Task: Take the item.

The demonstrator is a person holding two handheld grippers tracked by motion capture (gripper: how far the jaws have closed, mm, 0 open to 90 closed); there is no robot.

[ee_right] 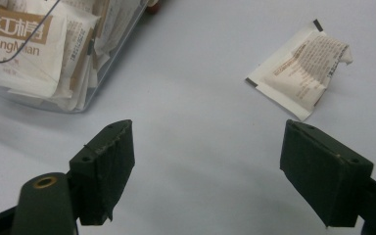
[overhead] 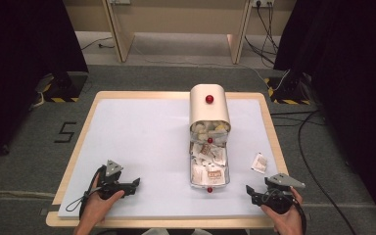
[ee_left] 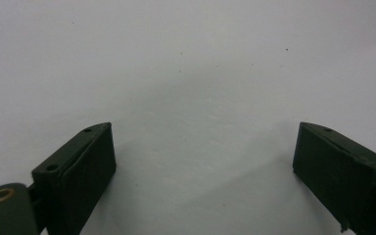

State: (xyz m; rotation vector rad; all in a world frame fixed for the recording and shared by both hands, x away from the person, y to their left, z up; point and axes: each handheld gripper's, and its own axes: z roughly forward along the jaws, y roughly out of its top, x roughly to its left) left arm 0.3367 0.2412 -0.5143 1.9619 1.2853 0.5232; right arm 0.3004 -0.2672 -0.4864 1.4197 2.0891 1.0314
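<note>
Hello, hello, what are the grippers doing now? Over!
Left gripper open, empty. Right gripper open, empty, facing loose sachet. Sachet flat on the table, right of clear sachet box. Path clear.

Table (overhead: 127,127), white top, pale wood rim, carrying a clear box (overhead: 209,169) of sachets, cream lid (overhead: 209,105) behind it, loose sachet (overhead: 259,163) to its right

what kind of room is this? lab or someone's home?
Most likely a lab or recording studio, not a home: black curtains on both sides, hazard-striped stand bases on grey carpet, loose cables, and one white-topped table set up for the work.
</note>
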